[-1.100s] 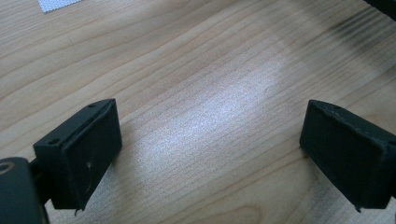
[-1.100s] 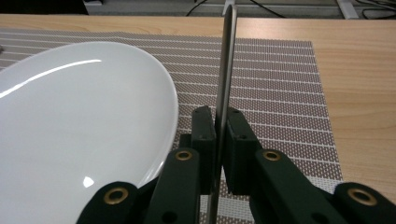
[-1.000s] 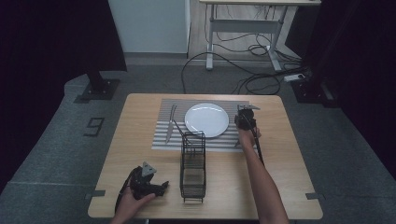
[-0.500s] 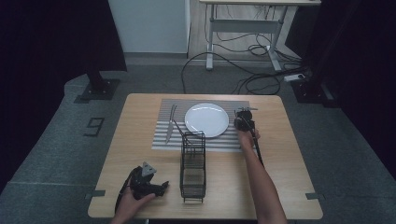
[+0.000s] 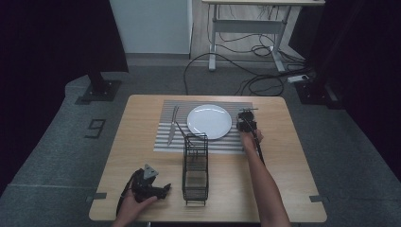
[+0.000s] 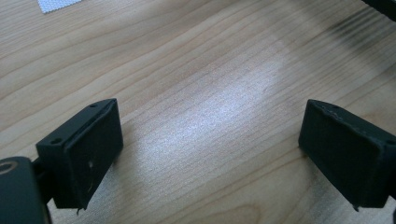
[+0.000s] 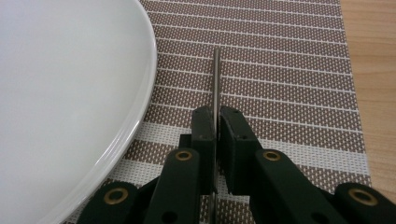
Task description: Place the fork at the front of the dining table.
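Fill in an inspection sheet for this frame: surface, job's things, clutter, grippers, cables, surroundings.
Surface: wooden table with a striped placemat at its far half.
Job's things: white plate on the placemat; two pieces of cutlery lying left of the plate; black wire rack standing near the middle; a thin metal utensil beside the plate's right edge.
Clutter: nothing seen.
Grippers: left gripper open, low over bare wood at the near left; right gripper shut on the utensil.
Cables: a cable trails along the right forearm; loose cables on the floor beyond.
Surroundings: grey floor, a desk frame, dark curtains.
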Action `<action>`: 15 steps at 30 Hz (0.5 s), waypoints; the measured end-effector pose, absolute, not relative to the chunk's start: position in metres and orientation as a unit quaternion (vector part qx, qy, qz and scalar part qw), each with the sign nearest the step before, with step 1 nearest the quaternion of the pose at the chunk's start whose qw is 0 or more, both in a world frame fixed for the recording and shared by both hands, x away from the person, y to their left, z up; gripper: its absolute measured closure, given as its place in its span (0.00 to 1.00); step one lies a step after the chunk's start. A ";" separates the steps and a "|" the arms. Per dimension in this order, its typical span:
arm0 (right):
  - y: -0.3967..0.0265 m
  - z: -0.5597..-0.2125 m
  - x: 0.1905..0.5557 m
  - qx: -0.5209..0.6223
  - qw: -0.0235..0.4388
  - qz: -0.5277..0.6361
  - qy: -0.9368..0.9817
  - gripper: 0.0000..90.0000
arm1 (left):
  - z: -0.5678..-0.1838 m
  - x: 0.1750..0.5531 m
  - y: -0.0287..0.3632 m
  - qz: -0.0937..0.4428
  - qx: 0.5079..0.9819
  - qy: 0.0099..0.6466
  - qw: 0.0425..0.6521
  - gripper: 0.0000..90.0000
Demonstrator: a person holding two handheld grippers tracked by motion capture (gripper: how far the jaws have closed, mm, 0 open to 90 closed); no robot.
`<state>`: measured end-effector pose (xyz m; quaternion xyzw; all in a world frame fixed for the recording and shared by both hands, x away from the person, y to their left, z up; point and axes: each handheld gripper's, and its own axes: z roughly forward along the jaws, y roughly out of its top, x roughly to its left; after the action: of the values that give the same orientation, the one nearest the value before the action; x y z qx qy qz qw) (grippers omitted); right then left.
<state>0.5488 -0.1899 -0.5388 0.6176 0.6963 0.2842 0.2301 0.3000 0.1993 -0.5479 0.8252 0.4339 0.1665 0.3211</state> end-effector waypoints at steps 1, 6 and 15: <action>-0.190 -0.539 0.549 0.617 0.230 0.284 0.697 0.93 | -0.548 0.300 0.199 0.167 0.825 0.434 0.321 0.07; -0.192 -0.539 0.547 0.612 0.225 0.290 0.700 0.85 | -0.548 0.300 0.199 0.167 0.825 0.434 0.321 0.07; -0.200 -0.522 0.532 0.594 0.222 0.348 0.690 0.74 | -0.548 0.300 0.199 0.167 0.825 0.434 0.321 0.07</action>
<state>0.5315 -0.2005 -0.5215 0.5945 0.6898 0.3484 0.2222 0.2998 0.1993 -0.5479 0.8253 0.4338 0.1665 0.3210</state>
